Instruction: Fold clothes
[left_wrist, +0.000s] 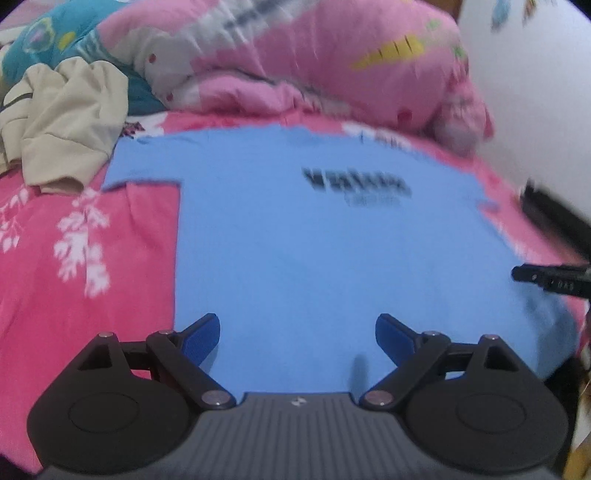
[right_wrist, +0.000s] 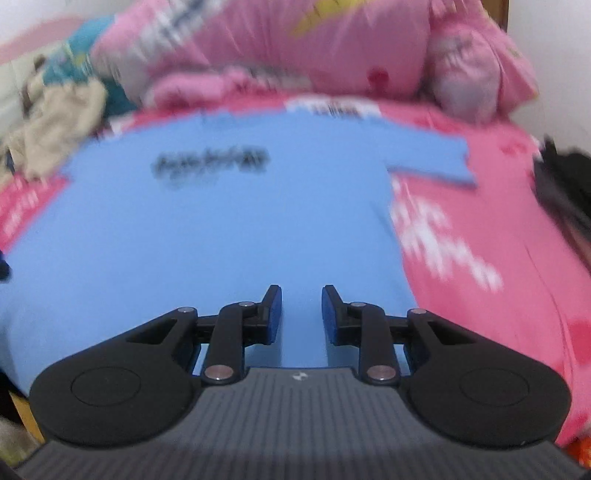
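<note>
The blue T-shirt (left_wrist: 314, 251) is lying flat, print up, on the pink bedsheet (left_wrist: 74, 295); the left gripper (left_wrist: 297, 338) is hovering at the hem with jaws wide apart, the right gripper (right_wrist: 301, 310) with jaws narrowly apart, both empty. Risks: the jaws are likely catching the sheet with the hem, or uneven lifting is skewing the fold.

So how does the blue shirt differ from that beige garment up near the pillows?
The blue shirt lies spread flat on the pink sheet, sleeves out; the beige garment sits in a crumpled heap. The blue shirt has dark printed lettering, too blurred to read; the beige garment shows no print. The blue shirt lies right in front of both tools, the beige garment farther back and to the left. Both rest on the same bed, and neither is being held.
</note>
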